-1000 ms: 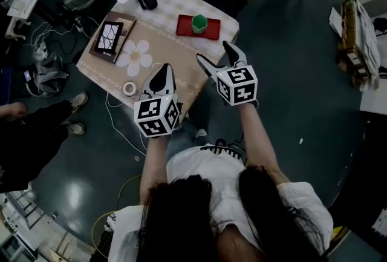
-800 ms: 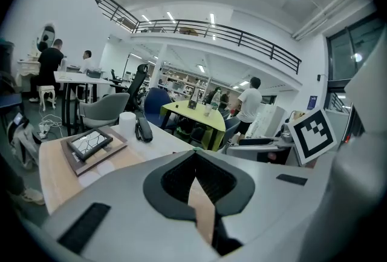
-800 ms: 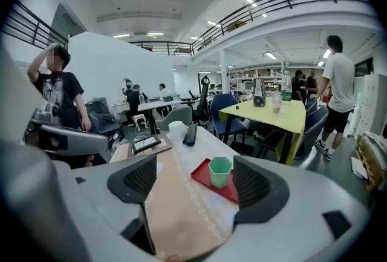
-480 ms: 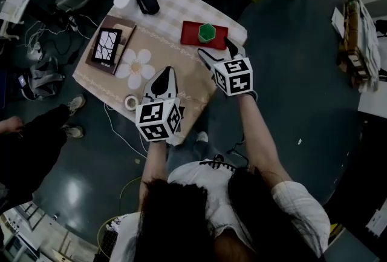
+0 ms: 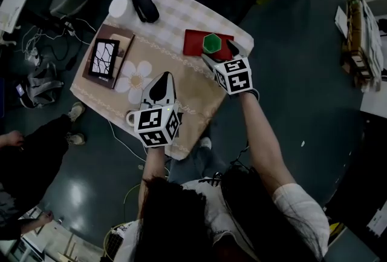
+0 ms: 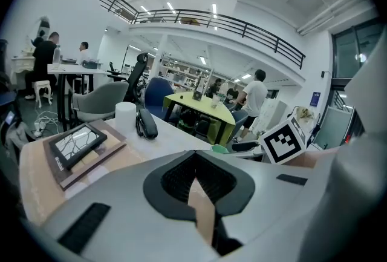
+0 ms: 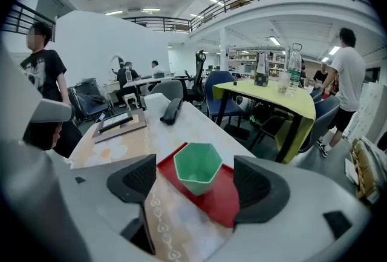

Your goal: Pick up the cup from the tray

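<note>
In the head view, a cloth-covered table (image 5: 181, 13) fills the upper middle of the frame. The red tray (image 5: 195, 42) lies near its right edge and the green cup (image 5: 212, 43) stands on it. The right gripper (image 5: 219, 53) reaches in from below the tray with its jaws spread, their tips just beside the cup. The left gripper (image 5: 162, 86) hovers over the lower middle of the cloth, well apart from the tray. A picture frame (image 5: 104, 57) lies at the left, and a black case (image 5: 144, 3) sits beside a white cylinder (image 5: 118, 6) at the upper left. In the left gripper view, the left gripper (image 6: 193, 177) has its jaws pressed together with nothing between them. The picture frame (image 6: 77, 144) is at the left, the black case (image 6: 146, 124) is behind it, and the right gripper's marker cube (image 6: 282, 141) shows at the right. In the right gripper view, the right gripper (image 7: 198, 183) is wide apart. The cup (image 7: 198, 165) stands upright in the gap at the frame's centre, on the tray (image 7: 225, 197), and neither pad visibly touches it.
</note>
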Demonstrator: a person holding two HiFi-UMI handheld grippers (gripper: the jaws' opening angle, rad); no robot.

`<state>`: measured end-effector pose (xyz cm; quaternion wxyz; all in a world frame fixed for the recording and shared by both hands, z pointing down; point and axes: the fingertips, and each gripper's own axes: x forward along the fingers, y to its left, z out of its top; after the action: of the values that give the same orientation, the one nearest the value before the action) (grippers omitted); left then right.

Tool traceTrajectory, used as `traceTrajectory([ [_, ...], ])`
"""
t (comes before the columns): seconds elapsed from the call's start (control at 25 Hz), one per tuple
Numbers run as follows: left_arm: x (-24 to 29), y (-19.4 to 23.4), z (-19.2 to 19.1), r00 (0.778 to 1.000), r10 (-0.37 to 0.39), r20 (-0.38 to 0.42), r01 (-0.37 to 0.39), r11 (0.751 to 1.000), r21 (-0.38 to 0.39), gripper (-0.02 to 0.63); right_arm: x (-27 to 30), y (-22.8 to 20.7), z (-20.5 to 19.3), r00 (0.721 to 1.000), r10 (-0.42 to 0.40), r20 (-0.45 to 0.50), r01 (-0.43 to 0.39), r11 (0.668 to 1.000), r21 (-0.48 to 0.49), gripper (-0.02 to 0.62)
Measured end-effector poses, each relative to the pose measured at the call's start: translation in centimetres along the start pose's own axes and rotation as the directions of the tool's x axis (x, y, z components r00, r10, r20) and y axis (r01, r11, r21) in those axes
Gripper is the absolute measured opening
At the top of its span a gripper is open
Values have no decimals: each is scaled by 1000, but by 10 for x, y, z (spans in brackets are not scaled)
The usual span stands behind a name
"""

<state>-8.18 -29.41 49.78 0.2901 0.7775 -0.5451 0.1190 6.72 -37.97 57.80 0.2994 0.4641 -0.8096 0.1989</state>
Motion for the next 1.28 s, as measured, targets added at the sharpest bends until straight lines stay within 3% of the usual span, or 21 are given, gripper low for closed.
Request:
traceTrajectory([
  [0.56,26,4,-9,999,-24,-46,23,1000,-5,5,45,-6,-6,995,17,-96,-23,998,-57,380],
  [1.0,23,10,-9,999,-13,-48,12,1000,-19,5,46,-3,-7,992,15,-127,-29,994,-102,342],
  [1.28,20,12,-8,999,-6,-40,5,1000,-27,5,27,27,6,991,60,-121,-79,985,-154,341],
])
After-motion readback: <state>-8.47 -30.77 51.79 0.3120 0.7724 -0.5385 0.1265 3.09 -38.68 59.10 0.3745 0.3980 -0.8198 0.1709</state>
